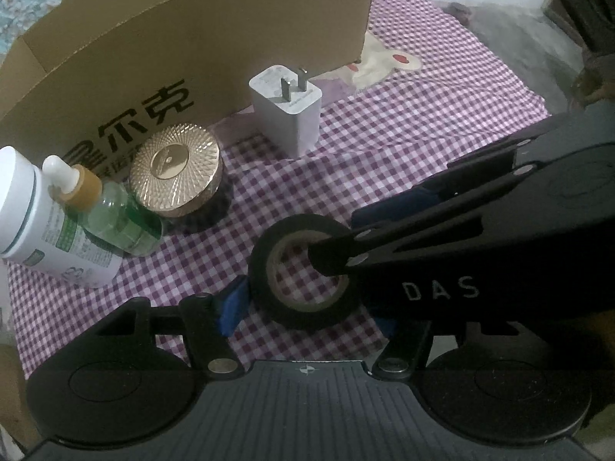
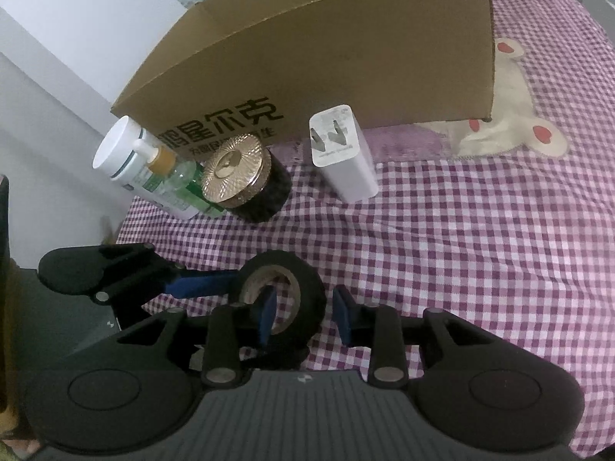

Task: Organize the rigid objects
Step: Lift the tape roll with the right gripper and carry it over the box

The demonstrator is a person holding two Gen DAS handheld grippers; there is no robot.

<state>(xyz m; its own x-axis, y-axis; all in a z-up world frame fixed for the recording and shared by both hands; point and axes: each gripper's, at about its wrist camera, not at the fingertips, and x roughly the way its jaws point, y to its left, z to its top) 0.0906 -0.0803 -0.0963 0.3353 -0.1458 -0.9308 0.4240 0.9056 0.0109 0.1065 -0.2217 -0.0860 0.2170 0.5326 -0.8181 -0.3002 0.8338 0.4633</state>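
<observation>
A black tape roll lies flat on the checked cloth, also in the right wrist view. My left gripper is open, its fingers either side of the roll, the left pad close to its rim. My right gripper straddles the roll's right wall, one finger inside the core, the other outside with a gap; it looks open. It shows as a black arm in the left wrist view. A white charger, gold-lidded jar, green dropper bottle and white bottle stand behind.
An open cardboard box with printed characters stands behind the objects, also in the right wrist view. The purple checked cloth has a bear patch at the right. The cloth's edge lies at the left.
</observation>
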